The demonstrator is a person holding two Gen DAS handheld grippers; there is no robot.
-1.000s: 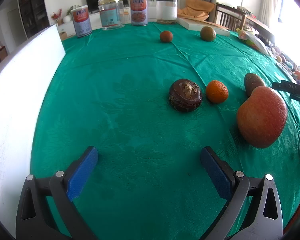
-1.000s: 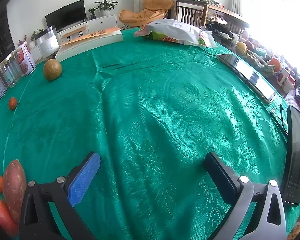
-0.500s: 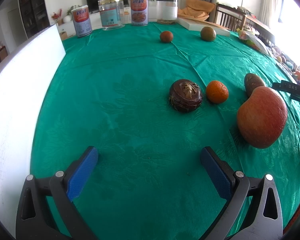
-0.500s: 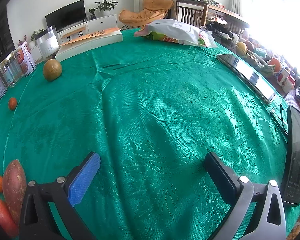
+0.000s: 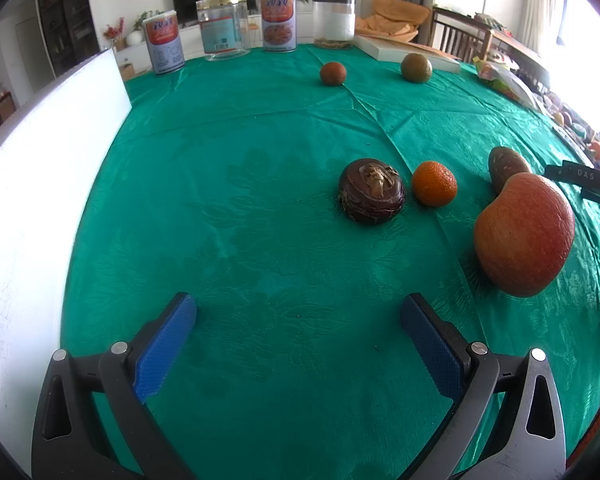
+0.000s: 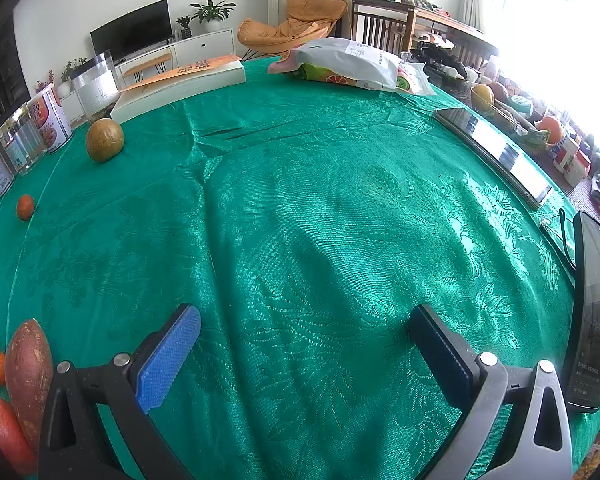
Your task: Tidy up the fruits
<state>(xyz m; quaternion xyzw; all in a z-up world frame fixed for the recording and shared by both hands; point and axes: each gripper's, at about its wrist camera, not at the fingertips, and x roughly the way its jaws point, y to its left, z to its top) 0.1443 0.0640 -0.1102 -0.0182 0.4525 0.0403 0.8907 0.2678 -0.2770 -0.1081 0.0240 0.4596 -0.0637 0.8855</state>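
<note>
We hold the left gripper (image 5: 298, 320) low over the green patterned tablecloth (image 5: 240, 200), its blue-padded jaws spread wide with nothing between them. Ahead of it, toward the right edge of the tabletop, we see a dark brown ridged round fruit (image 5: 371, 191) just beside a small orange mandarin (image 5: 434, 183). Nearest that edge lies a large red-orange mango (image 5: 524, 234), with a brown oval fruit (image 5: 507, 165) touching or just behind it. Along the far edge sit a small reddish-brown round fruit (image 5: 333, 73) and a larger green-brown round fruit (image 5: 415, 67), well apart from the near group. Our right gripper (image 6: 304, 334) is likewise spread wide and empty over bare cloth, the brown oval fruit at the tabletop's near left corner in its view.
</note>
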